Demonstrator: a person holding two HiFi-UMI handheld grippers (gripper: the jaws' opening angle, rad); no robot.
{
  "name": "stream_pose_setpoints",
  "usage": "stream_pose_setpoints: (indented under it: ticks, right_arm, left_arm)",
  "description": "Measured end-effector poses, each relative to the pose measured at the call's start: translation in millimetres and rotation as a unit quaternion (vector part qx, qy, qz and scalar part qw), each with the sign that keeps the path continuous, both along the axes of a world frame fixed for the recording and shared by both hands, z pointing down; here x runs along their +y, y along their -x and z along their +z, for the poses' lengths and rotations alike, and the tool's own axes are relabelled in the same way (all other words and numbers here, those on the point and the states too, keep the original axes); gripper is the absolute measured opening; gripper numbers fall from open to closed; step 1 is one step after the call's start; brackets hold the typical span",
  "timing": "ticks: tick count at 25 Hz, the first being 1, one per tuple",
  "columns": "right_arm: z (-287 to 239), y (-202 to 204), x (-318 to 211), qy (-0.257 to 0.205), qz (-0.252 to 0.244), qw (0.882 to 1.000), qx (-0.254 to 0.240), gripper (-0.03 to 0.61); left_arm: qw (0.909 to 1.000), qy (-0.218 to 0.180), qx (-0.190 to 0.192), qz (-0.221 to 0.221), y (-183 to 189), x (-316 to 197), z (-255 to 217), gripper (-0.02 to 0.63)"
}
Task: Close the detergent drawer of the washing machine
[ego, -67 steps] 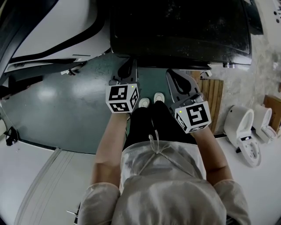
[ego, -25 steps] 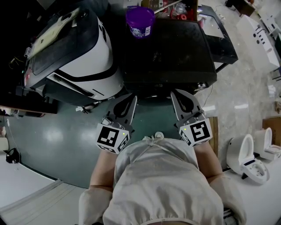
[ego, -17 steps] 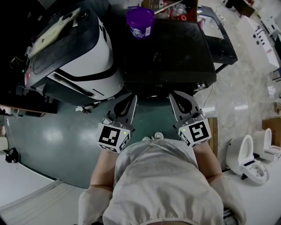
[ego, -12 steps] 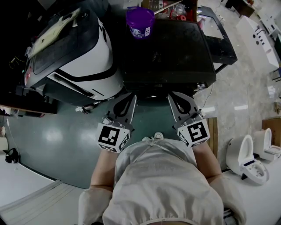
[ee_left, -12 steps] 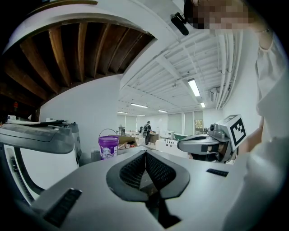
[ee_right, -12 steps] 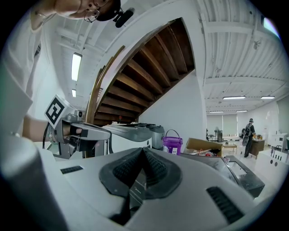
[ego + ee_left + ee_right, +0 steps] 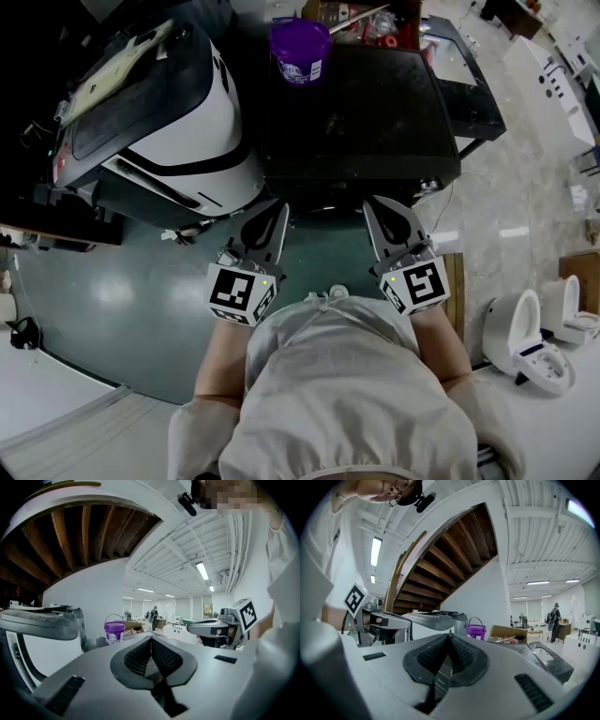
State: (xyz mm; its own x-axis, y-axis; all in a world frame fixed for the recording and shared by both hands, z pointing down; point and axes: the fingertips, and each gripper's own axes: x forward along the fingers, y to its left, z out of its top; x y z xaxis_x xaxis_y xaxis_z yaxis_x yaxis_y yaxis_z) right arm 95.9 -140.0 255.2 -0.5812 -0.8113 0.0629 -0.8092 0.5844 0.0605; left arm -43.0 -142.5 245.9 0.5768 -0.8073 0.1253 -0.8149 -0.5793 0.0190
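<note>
A black washing machine [image 7: 361, 103] stands straight ahead of me, seen from above in the head view. Its front face lies below the top's edge and its detergent drawer is hidden from every view. My left gripper [image 7: 279, 208] is shut on nothing, its tips just short of the machine's front edge. My right gripper [image 7: 372, 204] is likewise shut and empty, a little to the right. In the left gripper view the closed jaws [image 7: 151, 639] point over the machine's top. The right gripper view shows its jaws [image 7: 449, 635] meeting at the tip.
A purple bucket [image 7: 300, 47] sits at the back of the machine's top. A white and black appliance [image 7: 159, 103] stands close on the left. A wooden pallet [image 7: 457, 272] and white toilets [image 7: 525, 328] are on the floor to the right.
The head view has lifted from my feet and the floor to the machine's top and the bucket. Over the last second both grippers have stayed almost still, shut.
</note>
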Motion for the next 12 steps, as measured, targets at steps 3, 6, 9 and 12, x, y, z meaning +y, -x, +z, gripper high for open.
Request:
stream_pose_setpoints:
  ticks: [3,6,9,12]
  right_arm:
    - [-0.5,0.8,0.9,0.0,0.0,1.0,-0.001,0.002]
    - [-0.3,3.6,2.4,-0.002,-0.004,1.0,0.001,0.002]
    - [1.8,5.4,3.7,0.0,-0.009,1.0,-0.001,0.002]
    - [3.7,6.8,4.9,0.002,-0.013,1.0,-0.003,0.002]
  left_arm:
    - [1.0,0.003,-0.001,0.002,0.5,0.2,0.9,0.02]
    - [1.0,0.004,-0.001,0.003,1.5,0.6,1.1,0.02]
    - [1.0,0.004,-0.001,0.002,2.8,0.7,1.9,0.02]
    - [1.0,0.003,-0.001,-0.005,6.7,-0.1,1.9,0.02]
